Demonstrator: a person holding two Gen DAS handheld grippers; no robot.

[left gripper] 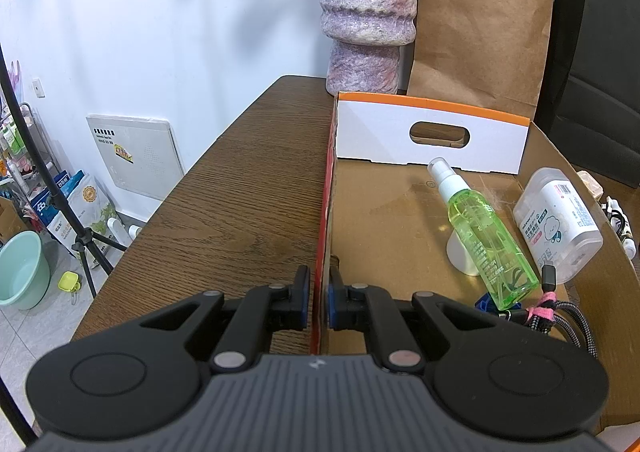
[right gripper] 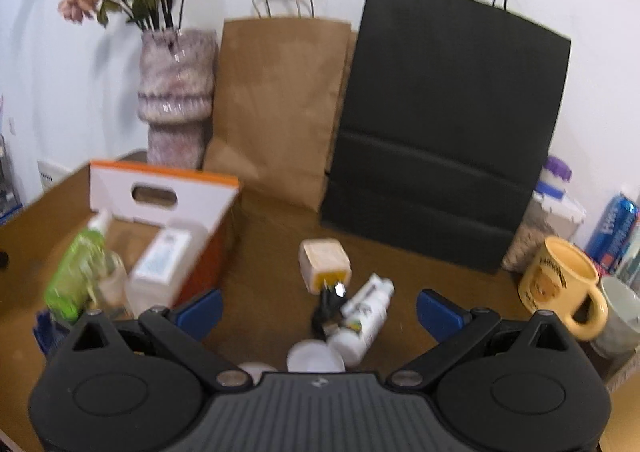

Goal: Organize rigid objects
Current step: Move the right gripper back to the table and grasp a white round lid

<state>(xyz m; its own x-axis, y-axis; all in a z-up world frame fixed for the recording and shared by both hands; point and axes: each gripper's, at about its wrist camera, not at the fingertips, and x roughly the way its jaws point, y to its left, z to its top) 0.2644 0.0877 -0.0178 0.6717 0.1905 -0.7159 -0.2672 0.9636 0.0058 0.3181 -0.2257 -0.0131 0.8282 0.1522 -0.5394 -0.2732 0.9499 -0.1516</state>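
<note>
My left gripper is shut on the left wall of the open cardboard box, one finger on each side. Inside the box lie a green spray bottle, a white plastic container and braided cables. My right gripper is open and empty above the table. Between its fingers lie a white bottle, a beige charger block with a black plug, and white round lids. The box shows to its left with the green bottle.
A purple vase, a brown paper bag and a black paper bag stand at the back of the wooden table. A yellow mug, a grey cup and cans stand at the right. The table's left edge drops to the floor.
</note>
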